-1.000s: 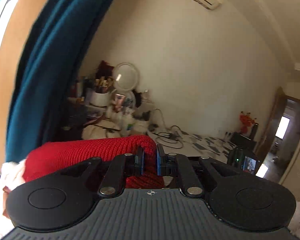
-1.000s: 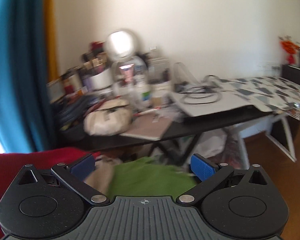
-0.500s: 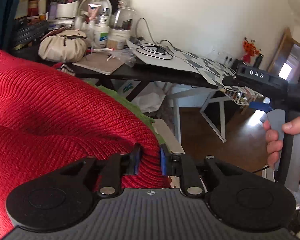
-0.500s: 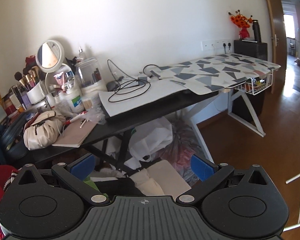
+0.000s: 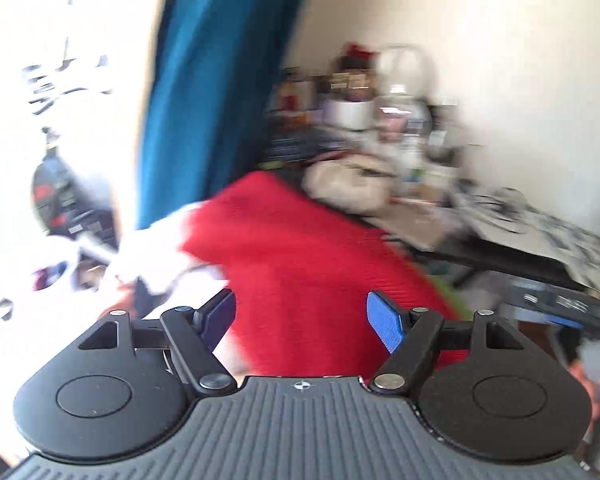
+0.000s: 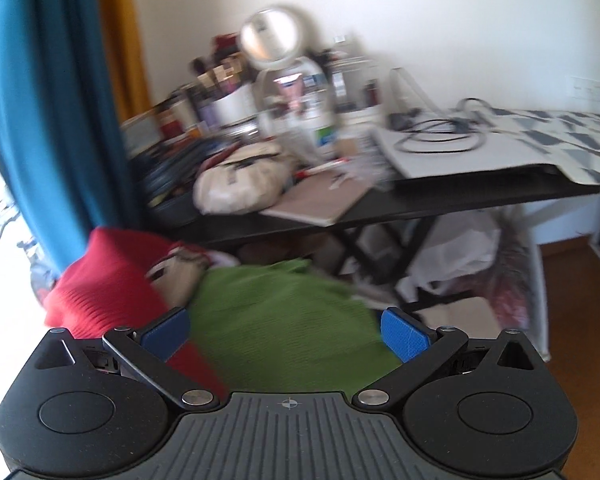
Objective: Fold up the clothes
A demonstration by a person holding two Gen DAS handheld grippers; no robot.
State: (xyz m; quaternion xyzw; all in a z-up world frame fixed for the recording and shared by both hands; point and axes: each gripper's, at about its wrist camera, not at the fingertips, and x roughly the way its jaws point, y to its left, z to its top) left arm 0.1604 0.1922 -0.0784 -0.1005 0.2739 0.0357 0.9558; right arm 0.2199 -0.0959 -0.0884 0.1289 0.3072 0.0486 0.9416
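A red knit sweater [image 5: 300,248] lies spread in front of my left gripper [image 5: 302,318]. Its jaws are opening, the blue pads stand apart and no cloth is pinched between them. In the right wrist view the same red sweater [image 6: 100,280] is bunched at the left, beside a green garment [image 6: 276,320] that lies just beyond my right gripper [image 6: 286,332]. That gripper is open, its pads wide apart over the green cloth and not pressing it. A small pale garment [image 6: 176,272] lies between red and green. Both views are blurred.
A black desk [image 6: 440,196] crowded with a round mirror [image 6: 270,38], bottles, a beige bag [image 6: 240,186] and cables stands behind the clothes. A teal curtain [image 6: 48,100] hangs at the left. White bags [image 6: 464,256] sit under the desk. A hand [image 5: 592,372] with the other gripper shows far right.
My left gripper has let go of the red sweater and its jaws have spread. Both views have swung left toward the curtain; the green garment is back under the right gripper.
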